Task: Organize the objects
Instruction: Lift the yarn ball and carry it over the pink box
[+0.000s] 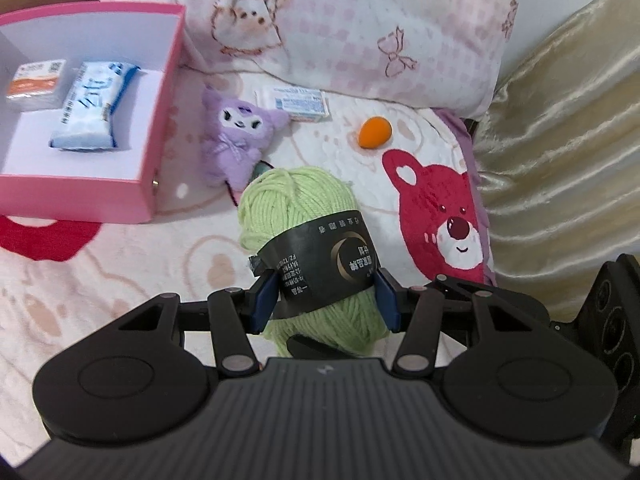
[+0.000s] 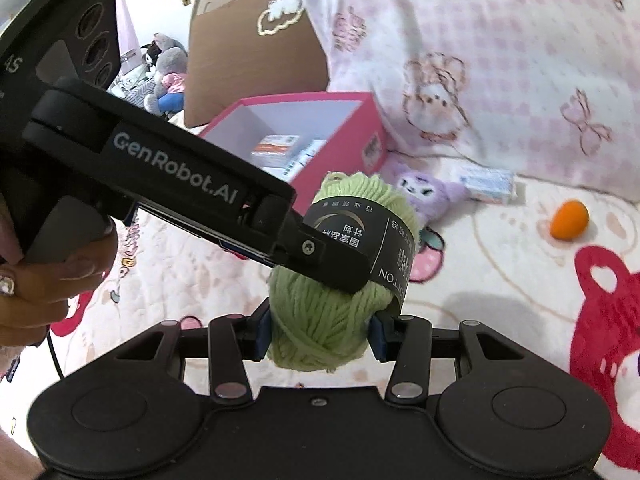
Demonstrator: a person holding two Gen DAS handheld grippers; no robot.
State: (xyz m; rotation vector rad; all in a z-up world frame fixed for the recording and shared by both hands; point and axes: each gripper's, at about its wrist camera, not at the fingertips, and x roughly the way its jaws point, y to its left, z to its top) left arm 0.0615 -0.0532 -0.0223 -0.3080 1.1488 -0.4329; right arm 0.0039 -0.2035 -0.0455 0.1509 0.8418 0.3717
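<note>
A light green yarn ball [image 1: 298, 196] with a black paper band hangs above the bed, and both grippers hold it. My left gripper [image 1: 325, 300] is shut on it at the band, blue pads pressed into both sides. In the right wrist view my right gripper [image 2: 320, 336] is shut on the near end of the yarn ball [image 2: 360, 200], while the left gripper's finger [image 2: 332, 258] crosses in from the upper left. An open pink box [image 1: 156, 120] lies to the left on the bed and holds a tissue pack [image 1: 90, 108] and a small orange-and-white carton [image 1: 36, 80].
On the bedsheet lie a purple plush toy [image 1: 240, 136], a small blue-and-white box [image 1: 304, 104] and an orange egg-shaped sponge [image 1: 374, 132]. A pink pillow [image 1: 360, 20] sits behind them, gold fabric [image 1: 560, 120] at the right. A cardboard box [image 2: 248, 40] stands beyond the pink box [image 2: 372, 136].
</note>
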